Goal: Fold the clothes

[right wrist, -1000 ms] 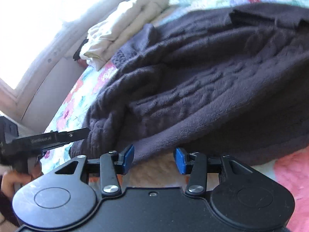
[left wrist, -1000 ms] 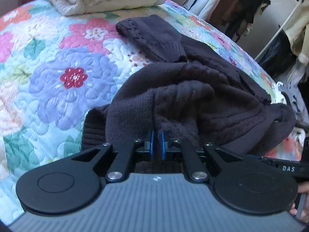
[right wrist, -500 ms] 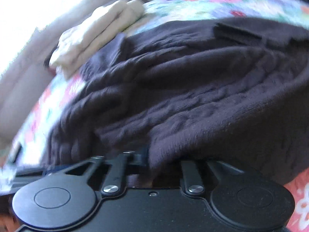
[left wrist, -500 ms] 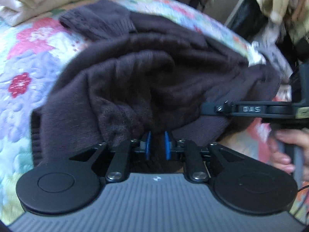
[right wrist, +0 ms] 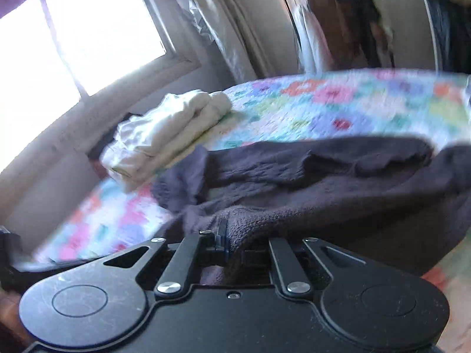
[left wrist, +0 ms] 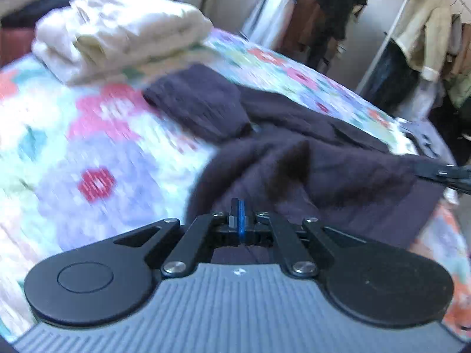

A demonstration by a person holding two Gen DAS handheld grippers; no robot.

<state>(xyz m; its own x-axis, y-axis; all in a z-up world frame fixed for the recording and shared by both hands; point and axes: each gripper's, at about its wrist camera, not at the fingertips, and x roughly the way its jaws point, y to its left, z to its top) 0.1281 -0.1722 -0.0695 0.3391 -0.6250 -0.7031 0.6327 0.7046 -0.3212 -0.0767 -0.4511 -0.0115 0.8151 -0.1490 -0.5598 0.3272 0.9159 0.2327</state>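
Observation:
A dark purple knit sweater (left wrist: 338, 170) lies crumpled on the flowered quilt (left wrist: 97, 153), one sleeve (left wrist: 200, 103) stretched toward the pillows. My left gripper (left wrist: 239, 214) is at its near edge, blue pads pressed together; cloth rises to the tips and hangs under the linkage. In the right wrist view the sweater (right wrist: 338, 194) sags in a long fold. My right gripper (right wrist: 228, 236) is shut on its near hem, which drapes over and hides the right finger. The right gripper's black body (left wrist: 447, 173) pokes in at the far right of the left view.
Folded cream bedding (left wrist: 117, 32) sits at the head of the bed, also in the right wrist view (right wrist: 167, 129). A clothes rack with hanging garments (left wrist: 424, 29) stands beyond the bed. A bright window (right wrist: 73, 44) is at the left.
Both grippers have risen and pulled back, lifting the sweater's near edge. The right gripper, open a second ago, has shut on the hem. The left pads have shut tighter.

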